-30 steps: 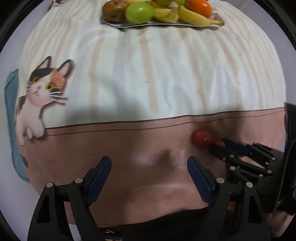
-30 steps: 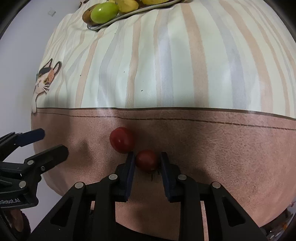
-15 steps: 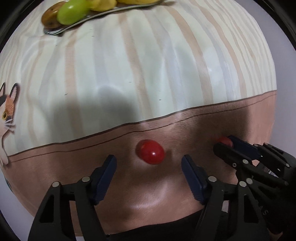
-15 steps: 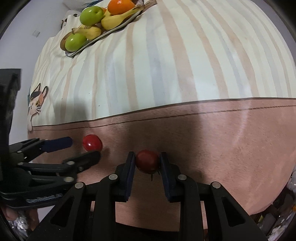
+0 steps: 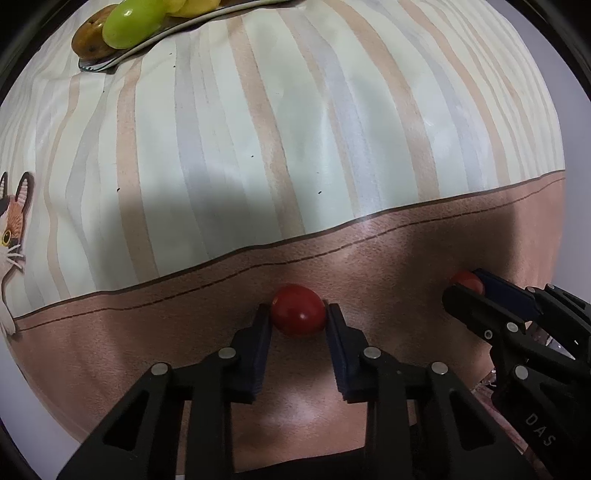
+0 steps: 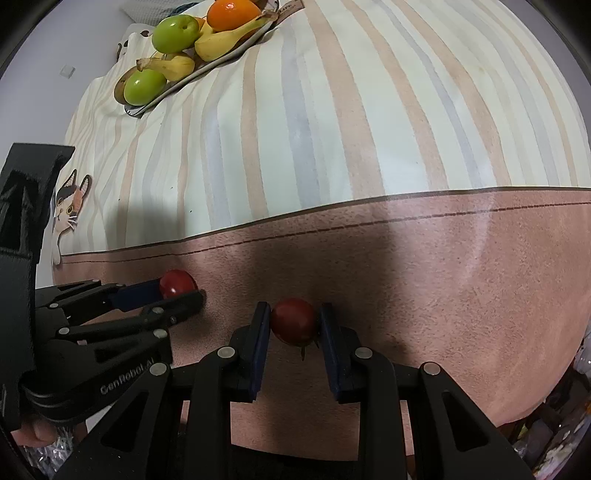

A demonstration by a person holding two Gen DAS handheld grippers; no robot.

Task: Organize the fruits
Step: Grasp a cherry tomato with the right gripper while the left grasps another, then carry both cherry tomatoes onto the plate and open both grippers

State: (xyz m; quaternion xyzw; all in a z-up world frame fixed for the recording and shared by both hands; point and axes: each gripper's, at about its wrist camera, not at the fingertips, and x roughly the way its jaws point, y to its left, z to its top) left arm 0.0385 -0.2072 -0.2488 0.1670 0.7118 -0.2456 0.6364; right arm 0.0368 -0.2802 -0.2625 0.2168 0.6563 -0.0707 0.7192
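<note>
My left gripper [image 5: 298,317] is shut on a bright red cherry tomato [image 5: 298,310] low over the pink band of the cloth. It also shows in the right wrist view [image 6: 181,290] at the left, with its tomato [image 6: 176,282]. My right gripper [image 6: 292,321] is shut on a darker red cherry tomato [image 6: 293,320]. It shows in the left wrist view [image 5: 463,288] at the right, with its tomato [image 5: 466,281]. A fruit tray [image 6: 221,57] stands at the far left.
The tray holds green apples [image 6: 175,33], bananas [image 6: 225,38], an orange [image 6: 232,13] and a brown fruit [image 5: 88,42]. The striped tablecloth [image 5: 295,129] has a cat picture [image 6: 70,205] at its left edge. The table's front edge is close below both grippers.
My left gripper has swung right, moved onto the bright red tomato and shut on it. My right gripper still holds its darker tomato and has turned toward the tray.
</note>
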